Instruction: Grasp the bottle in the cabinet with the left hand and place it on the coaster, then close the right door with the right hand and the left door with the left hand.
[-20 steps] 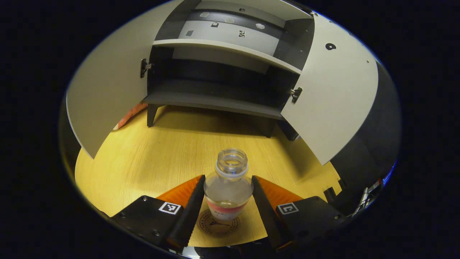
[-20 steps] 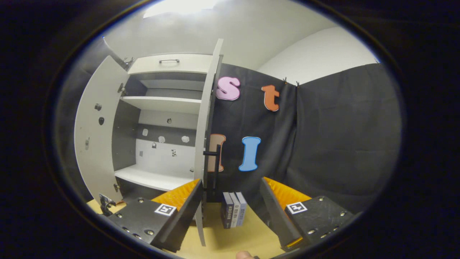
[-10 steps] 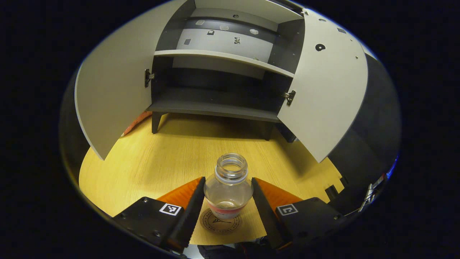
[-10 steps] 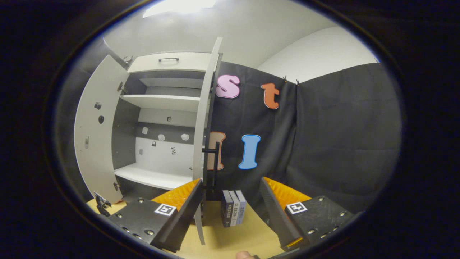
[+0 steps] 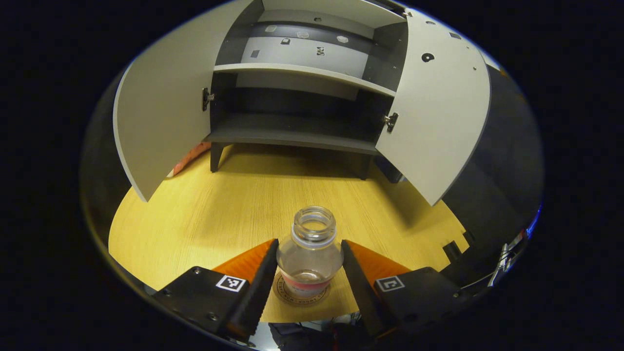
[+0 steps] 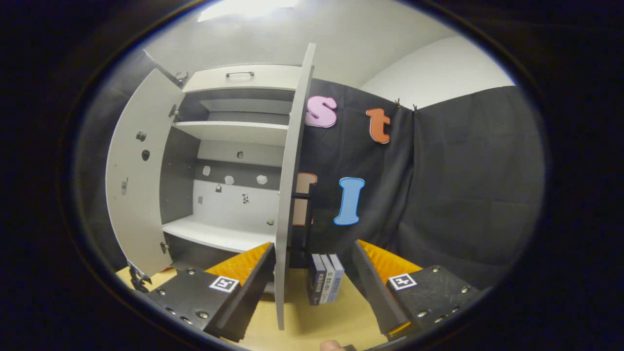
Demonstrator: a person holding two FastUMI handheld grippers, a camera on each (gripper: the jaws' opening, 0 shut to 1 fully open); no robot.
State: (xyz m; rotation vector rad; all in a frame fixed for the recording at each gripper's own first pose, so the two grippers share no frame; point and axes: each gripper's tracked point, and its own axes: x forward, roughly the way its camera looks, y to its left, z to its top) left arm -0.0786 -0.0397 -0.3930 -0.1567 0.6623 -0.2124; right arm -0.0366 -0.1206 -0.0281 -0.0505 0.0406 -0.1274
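Observation:
A clear, capless bottle (image 5: 309,258) with a red label band stands upright between the fingers of my left gripper (image 5: 308,242), which is shut on its body. The bottle's base rests over the round brown coaster (image 5: 303,295) on the wooden table. Beyond it stands the cabinet (image 5: 297,73) with its left door (image 5: 161,112) and right door (image 5: 438,112) both swung wide. My right gripper (image 6: 312,248) is open and holds nothing. It faces the right door (image 6: 291,185) edge-on, with the door's lower edge a little ahead of its left finger. The black handle (image 6: 301,214) is on the door's far side.
The cabinet shelves (image 6: 229,131) are bare. A few books (image 6: 325,285) stand upright on the table (image 5: 234,204) right of the right door, against the black cloth wall. A fingertip (image 6: 331,345) shows at the bottom of the right gripper view.
The left gripper has drawn back from the cabinet with the bottle, and the coaster now sits more squarely under the bottle's base. The right gripper has shifted, bringing the right door's edge nearer between its fingers.

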